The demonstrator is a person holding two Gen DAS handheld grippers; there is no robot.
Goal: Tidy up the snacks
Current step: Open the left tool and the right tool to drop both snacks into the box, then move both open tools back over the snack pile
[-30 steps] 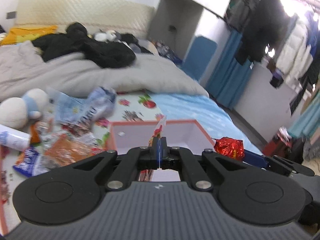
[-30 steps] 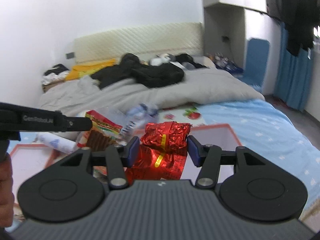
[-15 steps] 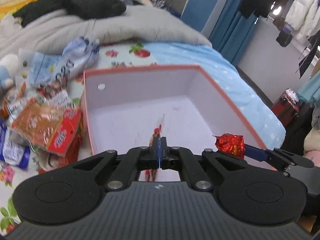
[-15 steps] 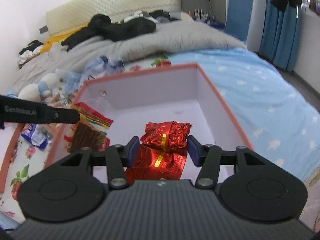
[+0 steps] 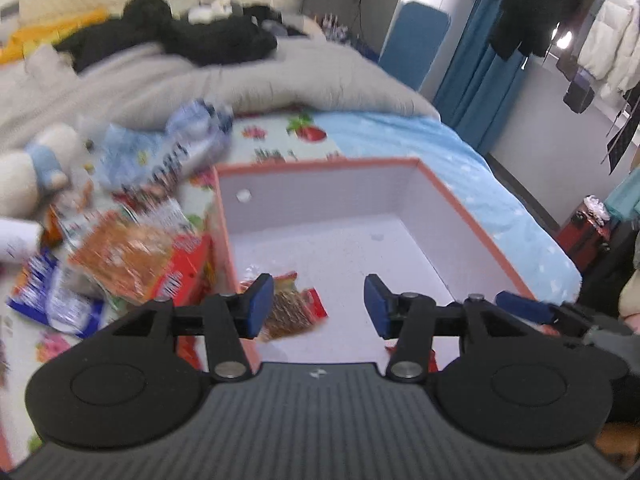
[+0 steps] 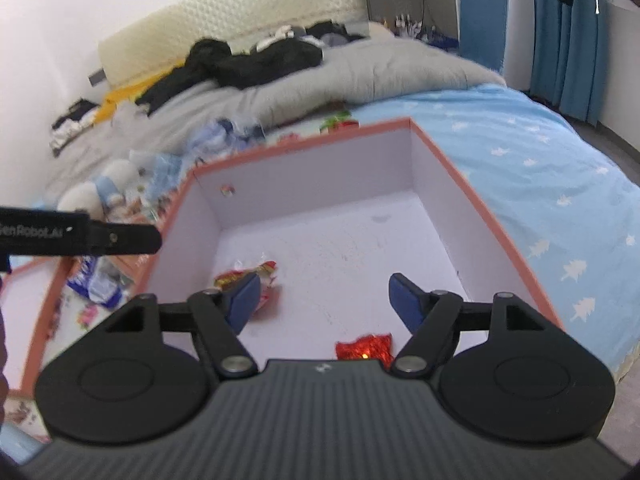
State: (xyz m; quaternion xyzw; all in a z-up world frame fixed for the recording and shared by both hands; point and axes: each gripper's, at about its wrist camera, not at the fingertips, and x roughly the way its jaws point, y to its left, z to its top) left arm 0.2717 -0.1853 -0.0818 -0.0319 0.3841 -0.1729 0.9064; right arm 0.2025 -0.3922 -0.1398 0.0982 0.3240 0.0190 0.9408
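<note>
A white box with an orange rim [image 5: 472, 216] [image 6: 472, 200] sits on the bed. My left gripper [image 5: 318, 306] is open and empty above the box's near left part. A flat red and brown snack packet [image 5: 292, 308] lies on the box floor just below it; it also shows in the right wrist view [image 6: 250, 274]. My right gripper [image 6: 324, 300] is open and empty over the box. A shiny red foil snack [image 6: 364, 346] lies on the box floor beneath it. A pile of loose snack bags [image 5: 132, 256] lies left of the box.
A white and blue plush toy [image 5: 32, 168] and a white bottle [image 5: 16, 238] lie by the snack pile. A grey duvet [image 5: 240, 76] with black clothes covers the far bed. A second orange-rimmed tray [image 6: 28, 300] lies at left. The left gripper's finger [image 6: 100, 236] shows at left.
Both grippers have opened. The left one let go of the flat packet and the right one let go of the red foil snack; both now lie in the box.
</note>
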